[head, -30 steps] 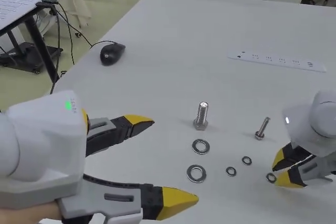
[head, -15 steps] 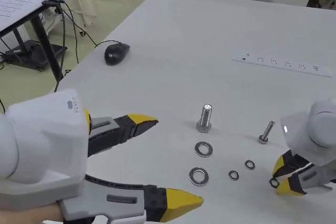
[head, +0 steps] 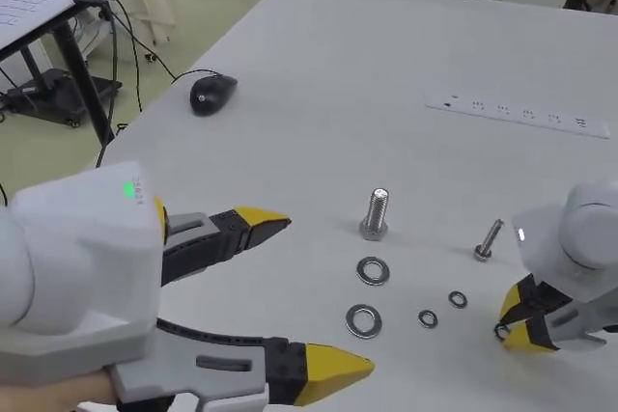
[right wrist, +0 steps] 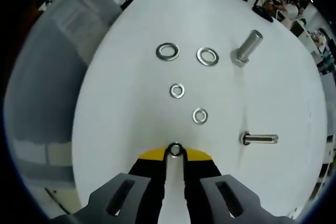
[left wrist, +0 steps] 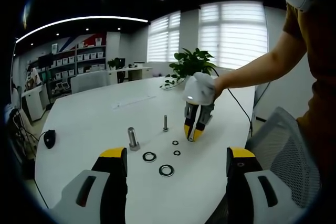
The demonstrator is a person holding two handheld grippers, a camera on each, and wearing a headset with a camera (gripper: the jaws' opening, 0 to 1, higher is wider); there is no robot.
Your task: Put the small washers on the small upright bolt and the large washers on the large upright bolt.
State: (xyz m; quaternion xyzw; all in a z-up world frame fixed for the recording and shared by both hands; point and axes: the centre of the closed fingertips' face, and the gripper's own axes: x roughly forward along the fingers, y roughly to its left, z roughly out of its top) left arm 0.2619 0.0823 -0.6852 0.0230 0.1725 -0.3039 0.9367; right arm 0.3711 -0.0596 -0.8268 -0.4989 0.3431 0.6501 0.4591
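Right gripper (right wrist: 176,157), lower centre of its view: jaws clamped on one small washer (right wrist: 176,149). Loose small washers (right wrist: 200,115) just above it. Small bolt (right wrist: 259,139) at right. Large washers (right wrist: 208,56) and large bolt (right wrist: 247,46) at top. Left gripper (head: 321,295), lower left of head view: jaws wide apart, empty.

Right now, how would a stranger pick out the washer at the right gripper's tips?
On the white table, two large steel washers and three small ones lie near a thick upright bolt and a slim upright bolt. Yours is the small silver washer between the right gripper's yellow tips; the other two small ones lie free.
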